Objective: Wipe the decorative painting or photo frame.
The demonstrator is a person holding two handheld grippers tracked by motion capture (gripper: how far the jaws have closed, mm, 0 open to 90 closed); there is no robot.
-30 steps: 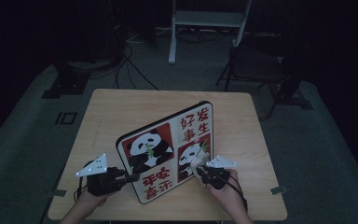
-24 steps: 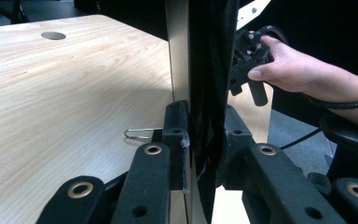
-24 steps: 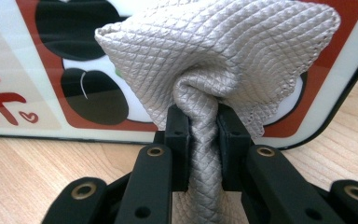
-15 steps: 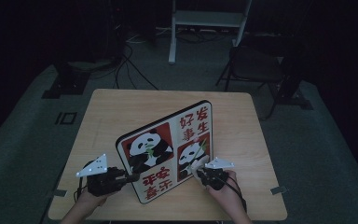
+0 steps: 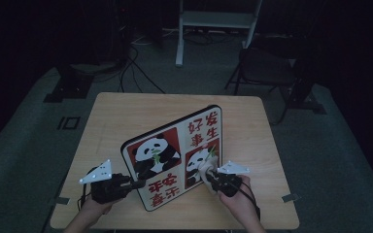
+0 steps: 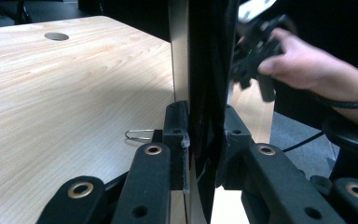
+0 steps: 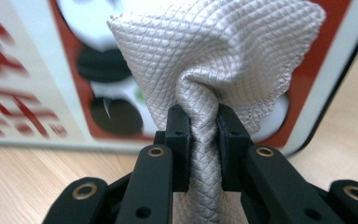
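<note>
Wiping underway: my left gripper (image 5: 135, 184) clamps the board (image 5: 175, 155) upright near the tabletop's front edge, my right gripper (image 5: 212, 178) pinches the cloth (image 7: 214, 56) against its lower panda; most of the face looks left.

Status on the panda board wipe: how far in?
Done: left hand-held gripper is clamped on the edge of the panda board, holding it tilted up off the table. In hand: right hand-held gripper pinches the grey cloth against the lower right panda panel. Left: the other panels, likely; cleanliness cannot be judged.
</note>
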